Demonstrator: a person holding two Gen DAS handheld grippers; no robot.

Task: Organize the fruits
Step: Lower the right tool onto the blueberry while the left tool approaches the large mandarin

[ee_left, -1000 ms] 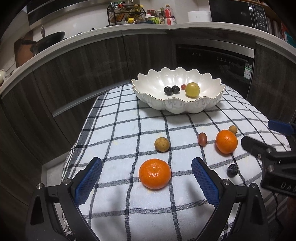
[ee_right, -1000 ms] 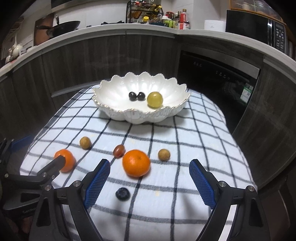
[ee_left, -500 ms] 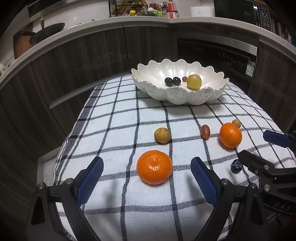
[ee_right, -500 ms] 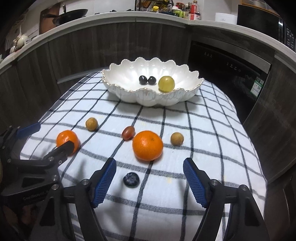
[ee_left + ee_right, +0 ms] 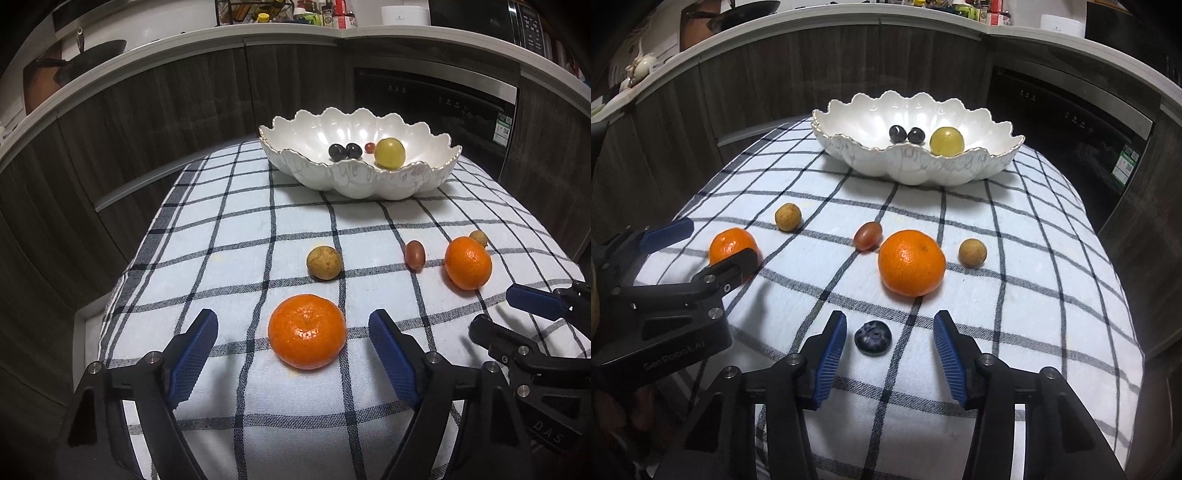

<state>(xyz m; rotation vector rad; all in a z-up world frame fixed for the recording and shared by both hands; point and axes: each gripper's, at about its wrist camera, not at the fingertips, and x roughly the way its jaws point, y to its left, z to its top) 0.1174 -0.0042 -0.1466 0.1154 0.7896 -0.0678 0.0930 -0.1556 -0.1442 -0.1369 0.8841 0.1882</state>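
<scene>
Fruit lies scattered over the checked cloth [image 5: 229,236] in front of you, with the white scalloped bowl [image 5: 354,181] at the far end. In the bowl sit two dark grapes [image 5: 344,151], touching, a tiny red fruit [image 5: 369,147] and a yellow-green round fruit [image 5: 389,153].

Your left gripper [image 5: 293,345] is closing, its blue pads on either side of the near mandarin [image 5: 307,331] but clear of it on both sides, so nothing is gripped there. Just beyond that mandarin sits a tan longan [image 5: 324,262].

Your right gripper [image 5: 890,345] is also closing, with the blueberry [image 5: 873,338] between its pads. The berry lies nearer the left pad, with a narrow strip of cloth showing on that side and a wider gap on the right, so it is not pinched.

Just past the blueberry sits a second mandarin [image 5: 911,262], with a reddish-brown oval fruit [image 5: 868,235] just to its left and another longan [image 5: 972,252] close on its right.

In the left wrist view your right gripper enters from the right edge, near side, and hides the blueberry. In the right wrist view your left gripper comes in from the left, one finger partly covering the near mandarin.
</scene>
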